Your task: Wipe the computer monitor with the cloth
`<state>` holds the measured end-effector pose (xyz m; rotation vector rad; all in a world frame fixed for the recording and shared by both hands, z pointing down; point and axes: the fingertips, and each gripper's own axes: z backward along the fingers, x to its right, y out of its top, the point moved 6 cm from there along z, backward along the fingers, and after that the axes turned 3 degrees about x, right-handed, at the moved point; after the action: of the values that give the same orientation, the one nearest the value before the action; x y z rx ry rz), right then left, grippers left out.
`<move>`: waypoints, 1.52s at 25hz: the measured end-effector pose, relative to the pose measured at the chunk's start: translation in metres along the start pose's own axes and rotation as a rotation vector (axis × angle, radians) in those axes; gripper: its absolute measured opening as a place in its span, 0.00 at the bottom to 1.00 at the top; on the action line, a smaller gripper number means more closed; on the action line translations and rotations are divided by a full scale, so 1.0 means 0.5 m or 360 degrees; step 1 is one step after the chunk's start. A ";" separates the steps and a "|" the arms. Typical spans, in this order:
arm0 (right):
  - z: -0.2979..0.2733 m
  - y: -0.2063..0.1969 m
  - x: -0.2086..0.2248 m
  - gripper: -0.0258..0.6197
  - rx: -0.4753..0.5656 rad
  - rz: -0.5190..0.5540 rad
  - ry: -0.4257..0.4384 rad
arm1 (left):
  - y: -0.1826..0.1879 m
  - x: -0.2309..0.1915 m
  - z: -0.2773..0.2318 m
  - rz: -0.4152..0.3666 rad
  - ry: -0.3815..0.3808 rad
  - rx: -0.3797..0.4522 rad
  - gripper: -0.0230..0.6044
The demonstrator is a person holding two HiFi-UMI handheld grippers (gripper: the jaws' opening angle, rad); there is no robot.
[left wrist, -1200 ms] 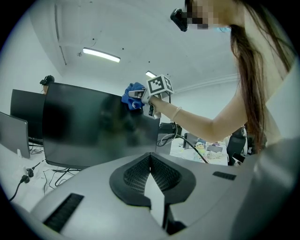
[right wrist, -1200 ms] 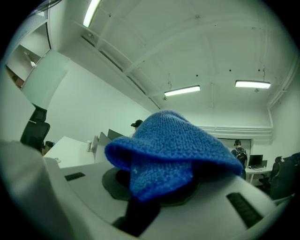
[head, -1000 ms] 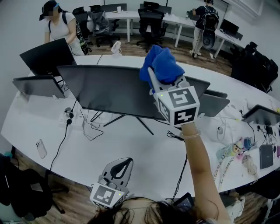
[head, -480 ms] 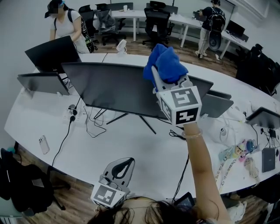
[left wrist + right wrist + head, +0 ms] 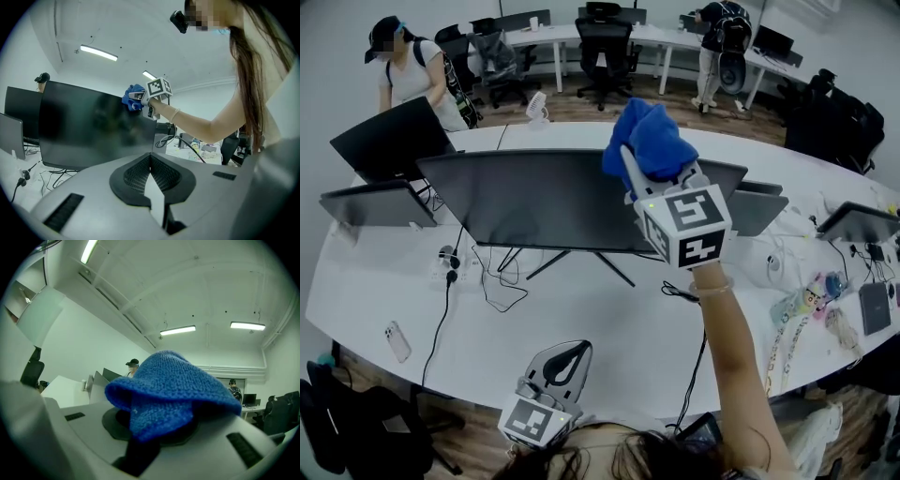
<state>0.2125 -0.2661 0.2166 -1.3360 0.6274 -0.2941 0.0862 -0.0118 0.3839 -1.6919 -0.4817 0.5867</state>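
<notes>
Desk (image 5: 609, 319): white, curved; several screens along it.
Monitor (image 5: 534, 202): dark and wide, standing mid-desk with its screen toward the near edge.
Right gripper (image 5: 656, 178): raised at the monitor's top edge, near its right corner; jaws clamped on the cloth.
Left gripper (image 5: 558, 361): low over the desk's near edge, well apart from the monitor; jaws closed together on nothing.
Cloth (image 5: 652, 141): blue, bunched over the right jaws at the monitor's top right corner; whether it touches the screen cannot be told.
Progress: likely early or at the end of a stroke; nearly all the screen, leftward and below, looks left to wipe.
</notes>
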 end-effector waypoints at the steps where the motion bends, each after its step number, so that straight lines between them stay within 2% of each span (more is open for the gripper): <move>1: 0.001 0.000 0.001 0.18 -0.0003 0.0004 -0.0014 | 0.001 -0.002 -0.001 0.0002 -0.0025 0.0002 0.05; 6: 0.007 -0.002 0.008 0.18 -0.0035 0.0010 -0.0072 | 0.001 -0.010 -0.002 0.0024 -0.0121 -0.0013 0.05; 11: 0.011 -0.002 0.014 0.18 -0.0058 0.0016 -0.0075 | 0.002 -0.003 -0.017 0.0035 -0.0172 -0.0015 0.05; 26: 0.032 -0.008 0.048 0.18 -0.0045 0.0052 0.0006 | 0.003 0.073 -0.070 0.0045 -0.0091 0.0004 0.05; 38: 0.056 -0.016 0.087 0.18 -0.0054 0.0058 0.0031 | 0.005 0.113 -0.106 0.0027 -0.0079 0.0018 0.05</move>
<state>0.2646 -0.2687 0.2159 -1.3542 0.6748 -0.2681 0.1632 -0.0186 0.3825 -1.6752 -0.4991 0.6443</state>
